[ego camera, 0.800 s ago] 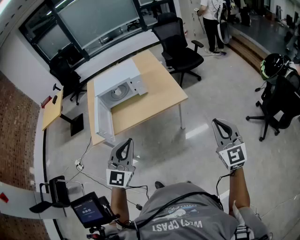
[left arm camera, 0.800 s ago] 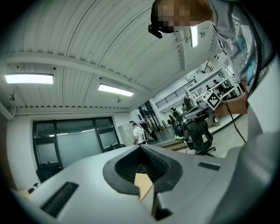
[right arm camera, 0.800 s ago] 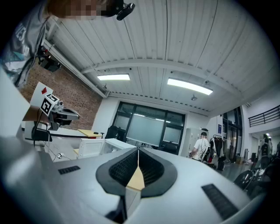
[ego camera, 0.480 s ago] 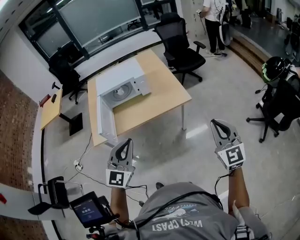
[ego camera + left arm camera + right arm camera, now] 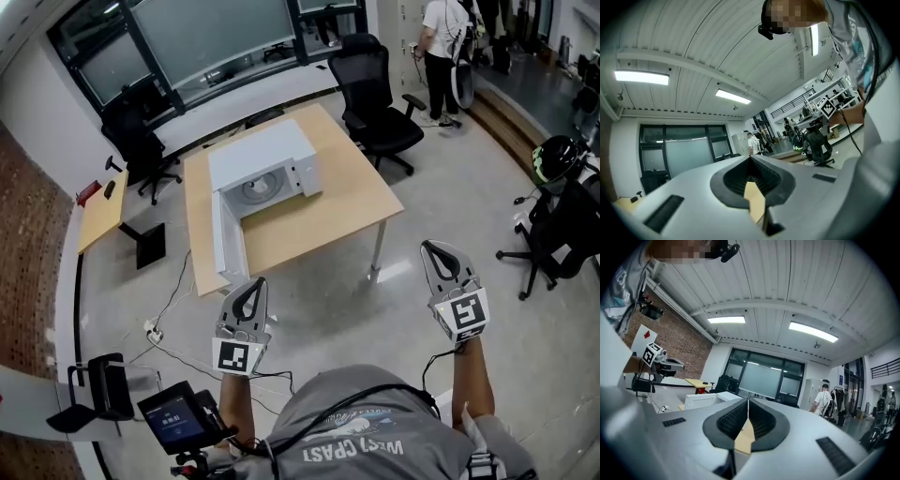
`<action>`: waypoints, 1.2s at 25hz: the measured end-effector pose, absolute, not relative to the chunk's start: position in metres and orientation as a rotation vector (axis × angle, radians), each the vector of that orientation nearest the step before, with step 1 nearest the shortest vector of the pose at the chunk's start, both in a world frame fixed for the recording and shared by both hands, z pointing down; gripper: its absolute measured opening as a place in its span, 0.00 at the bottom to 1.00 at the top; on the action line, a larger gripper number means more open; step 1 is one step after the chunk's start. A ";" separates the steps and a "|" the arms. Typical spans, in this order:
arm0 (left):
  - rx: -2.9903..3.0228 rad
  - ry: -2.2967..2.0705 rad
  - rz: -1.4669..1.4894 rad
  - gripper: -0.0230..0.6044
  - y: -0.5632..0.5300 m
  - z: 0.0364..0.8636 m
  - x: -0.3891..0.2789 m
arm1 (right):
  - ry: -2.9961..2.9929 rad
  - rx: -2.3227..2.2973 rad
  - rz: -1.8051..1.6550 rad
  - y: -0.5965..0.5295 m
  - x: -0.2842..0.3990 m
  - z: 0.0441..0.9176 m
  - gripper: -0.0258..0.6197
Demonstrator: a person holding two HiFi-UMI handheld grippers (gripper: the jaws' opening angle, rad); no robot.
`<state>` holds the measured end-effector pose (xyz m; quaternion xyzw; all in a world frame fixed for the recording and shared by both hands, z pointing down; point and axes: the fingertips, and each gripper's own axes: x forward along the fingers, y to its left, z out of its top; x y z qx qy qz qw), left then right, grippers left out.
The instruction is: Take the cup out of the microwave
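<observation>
One wooden table [image 5: 323,220] carries a white microwave [image 5: 267,155], its door [image 5: 228,246] swung open; any cup inside is too small to make out. Well short of it, the left gripper [image 5: 253,284] and right gripper [image 5: 437,248] hover with jaws pressed together, empty.

I count 1 microwave [image 5: 267,169] | 2 wooden surfaces: big surface [image 5: 319,211], small surface [image 5: 101,217] far left | 3 black chairs: far-left chair [image 5: 139,141], far chair [image 5: 375,94], right chair [image 5: 562,230] | 2 grippers: left gripper [image 5: 251,286], right gripper [image 5: 436,248] | 1 standing person [image 5: 441,33] far right | 1 helmet [image 5: 553,159]
</observation>
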<state>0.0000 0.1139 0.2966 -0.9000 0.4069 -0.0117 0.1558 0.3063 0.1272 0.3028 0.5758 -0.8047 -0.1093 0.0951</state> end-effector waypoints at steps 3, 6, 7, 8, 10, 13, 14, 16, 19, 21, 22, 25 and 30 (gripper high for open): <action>-2.575 1.175 -0.022 0.08 0.106 0.297 -0.033 | -2.396 1.697 -0.320 0.111 0.273 0.302 0.06; -2.573 1.186 -0.017 0.08 0.100 0.297 -0.073 | -2.411 1.685 -0.319 0.097 0.232 0.298 0.06; -2.571 1.188 -0.016 0.08 0.098 0.296 -0.087 | -2.418 1.681 -0.319 0.092 0.217 0.296 0.06; -2.568 1.191 -0.014 0.08 0.096 0.296 -0.099 | -2.426 1.677 -0.318 0.087 0.203 0.294 0.06; -2.561 1.200 -0.001 0.08 0.092 0.297 -0.119 | -2.442 1.661 -0.312 0.078 0.180 0.293 0.06; -2.555 1.223 0.018 0.08 0.090 0.302 -0.141 | -2.461 1.623 -0.308 0.067 0.153 0.294 0.06; -2.554 1.231 0.023 0.08 0.090 0.303 -0.148 | -2.465 1.611 -0.308 0.064 0.145 0.294 0.06; -2.553 1.246 0.035 0.08 0.090 0.303 -0.159 | -2.471 1.586 -0.310 0.056 0.131 0.293 0.06; -2.542 1.259 0.052 0.08 0.090 0.302 -0.171 | -2.483 1.545 -0.312 0.038 0.109 0.294 0.06; -2.537 1.271 0.051 0.08 0.089 0.305 -0.178 | -2.497 1.512 -0.306 0.023 0.094 0.298 0.06; -2.535 1.280 0.047 0.08 0.089 0.307 -0.181 | -2.506 1.493 -0.302 0.016 0.087 0.300 0.06; -2.528 1.313 0.033 0.08 0.082 0.315 -0.190 | -2.532 1.431 -0.291 -0.007 0.066 0.307 0.06; -2.487 1.351 -0.010 0.08 0.062 0.324 -0.202 | -2.596 1.335 -0.259 -0.056 0.035 0.321 0.06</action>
